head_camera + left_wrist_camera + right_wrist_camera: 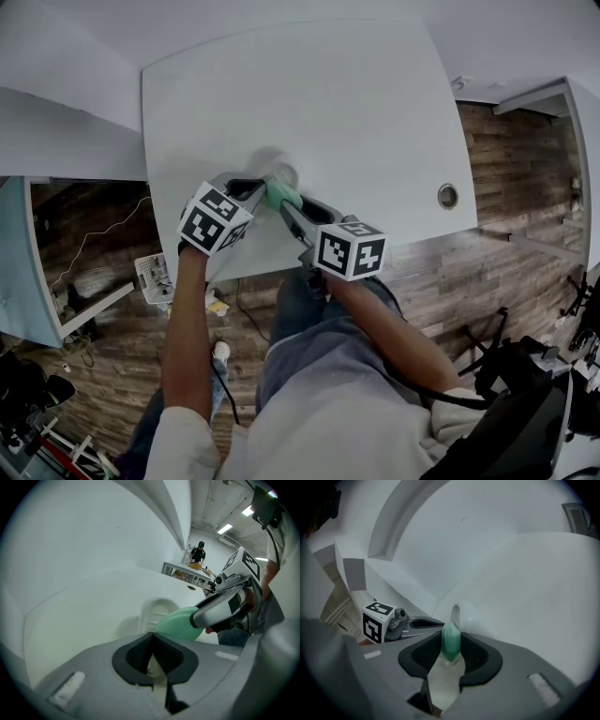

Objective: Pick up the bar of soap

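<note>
Left gripper (151,638): holding its jaws pressed together with nothing between them
Pale green oval soap bar (281,195): hanging edge-up just above the white plastic soap dish (157,613) on the white table (328,94)
Right gripper (294,210): pinching the soap bar between its pads

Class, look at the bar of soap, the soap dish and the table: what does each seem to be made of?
The bar of soap: pale green, matte, waxy-looking solid with rounded edges. The soap dish: white, smooth, ridged, probably moulded plastic, possibly ceramic. The table: white, flat, even satin surface, likely laminate or painted board.
</note>
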Action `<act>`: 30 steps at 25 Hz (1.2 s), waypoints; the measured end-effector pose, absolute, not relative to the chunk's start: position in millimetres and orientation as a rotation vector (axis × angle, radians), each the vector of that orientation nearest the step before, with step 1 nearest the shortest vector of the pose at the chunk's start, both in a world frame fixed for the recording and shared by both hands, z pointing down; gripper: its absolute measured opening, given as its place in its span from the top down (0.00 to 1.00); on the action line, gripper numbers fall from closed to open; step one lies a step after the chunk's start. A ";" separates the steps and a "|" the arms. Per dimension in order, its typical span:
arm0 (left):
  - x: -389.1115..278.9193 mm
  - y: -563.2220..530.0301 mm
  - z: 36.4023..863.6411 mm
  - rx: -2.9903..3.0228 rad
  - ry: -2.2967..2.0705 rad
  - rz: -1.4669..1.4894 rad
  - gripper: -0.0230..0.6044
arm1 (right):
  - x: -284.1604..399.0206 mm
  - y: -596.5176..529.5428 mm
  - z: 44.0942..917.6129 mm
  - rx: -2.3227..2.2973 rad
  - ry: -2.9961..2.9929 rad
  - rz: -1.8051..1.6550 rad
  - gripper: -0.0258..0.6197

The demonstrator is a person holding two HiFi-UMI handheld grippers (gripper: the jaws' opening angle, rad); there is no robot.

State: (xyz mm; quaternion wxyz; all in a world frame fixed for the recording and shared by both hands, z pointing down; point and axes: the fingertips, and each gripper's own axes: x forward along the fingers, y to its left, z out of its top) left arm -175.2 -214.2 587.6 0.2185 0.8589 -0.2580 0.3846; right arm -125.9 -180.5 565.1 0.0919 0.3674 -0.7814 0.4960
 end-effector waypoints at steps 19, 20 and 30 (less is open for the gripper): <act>-176.6 -210.9 574.7 2.407 -0.875 1.027 0.96 | -125.0 -183.1 549.5 1.062 -2.405 1.627 0.77; -177.2 -211.4 572.1 2.413 -0.890 1.029 0.96 | -125.1 -183.7 547.0 1.063 -2.414 1.613 0.77; -176.6 -212.2 558.7 2.413 -1.018 0.975 0.96 | -123.0 -184.8 533.8 1.061 -2.458 1.522 0.77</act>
